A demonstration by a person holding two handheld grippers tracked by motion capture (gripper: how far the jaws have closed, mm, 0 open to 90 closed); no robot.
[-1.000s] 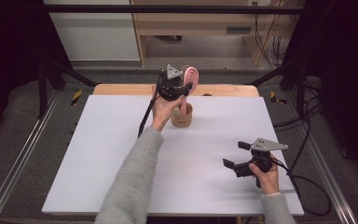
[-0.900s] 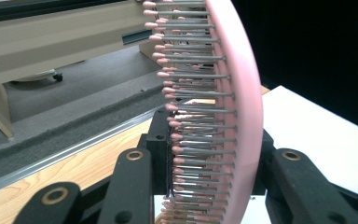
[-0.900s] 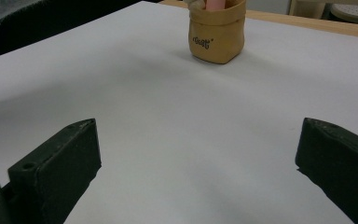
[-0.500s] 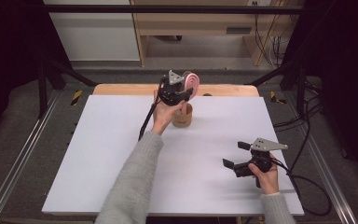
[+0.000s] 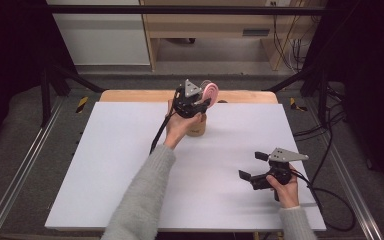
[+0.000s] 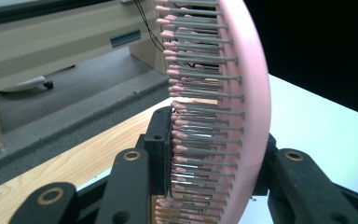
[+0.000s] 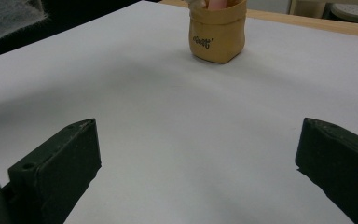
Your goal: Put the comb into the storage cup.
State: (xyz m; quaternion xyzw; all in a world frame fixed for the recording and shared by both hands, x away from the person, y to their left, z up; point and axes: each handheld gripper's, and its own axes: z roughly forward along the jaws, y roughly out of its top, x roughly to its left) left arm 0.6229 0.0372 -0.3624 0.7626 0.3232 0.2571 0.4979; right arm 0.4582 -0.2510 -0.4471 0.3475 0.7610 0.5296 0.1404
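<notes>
High view, left to right: at upper centre of the frame, the left gripper [image 5: 200, 102] pinches a pink hairbrush [image 5: 210, 92] by its head, held above a small tan pouch [image 5: 198, 128] that stands on the white table [image 5: 110, 165] near its far edge. In the left gripper view the black jaws press on either side of the brush, one against the bristle tips and the other against the pink back. At lower right of the high view, the right gripper [image 5: 252, 166] rests low over the table, well apart from the pouch, its jaws spread with nothing between them. In the right gripper view the pouch [image 7: 217, 35] stands at top centre, a pink thing just visible inside its mouth
</notes>
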